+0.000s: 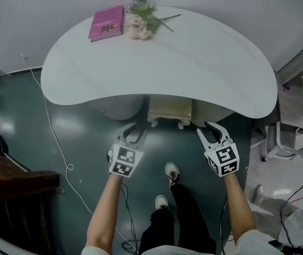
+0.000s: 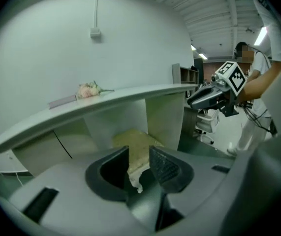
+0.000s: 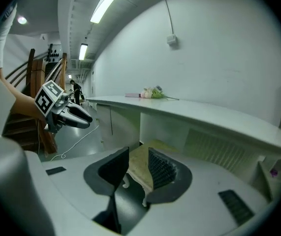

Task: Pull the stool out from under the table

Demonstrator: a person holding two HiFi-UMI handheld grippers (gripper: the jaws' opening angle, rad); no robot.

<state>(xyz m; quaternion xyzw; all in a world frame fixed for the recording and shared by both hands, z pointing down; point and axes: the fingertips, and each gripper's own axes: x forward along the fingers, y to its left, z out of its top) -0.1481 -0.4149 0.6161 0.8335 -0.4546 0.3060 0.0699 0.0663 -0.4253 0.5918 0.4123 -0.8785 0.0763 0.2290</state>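
A stool (image 1: 170,110) with a pale yellow cushion and white legs stands tucked under the near edge of the white kidney-shaped table (image 1: 204,57), only its front part showing. My left gripper (image 1: 134,132) hangs just short of the stool's left front corner, and my right gripper (image 1: 208,129) just short of its right front corner. Both are open by a narrow gap with nothing between the pads. In the left gripper view the stool (image 2: 133,140) shows through the gap of the left gripper (image 2: 139,154). The right gripper view shows the stool (image 3: 139,165) beyond the right gripper (image 3: 139,156).
A pink book (image 1: 107,23) and a bunch of flowers (image 1: 142,20) lie at the table's far edge. A white cable (image 1: 61,153) trails across the dark floor at left, near dark wooden furniture (image 1: 13,185). A white chair base (image 1: 273,147) stands at right. My feet (image 1: 172,171) are behind the grippers.
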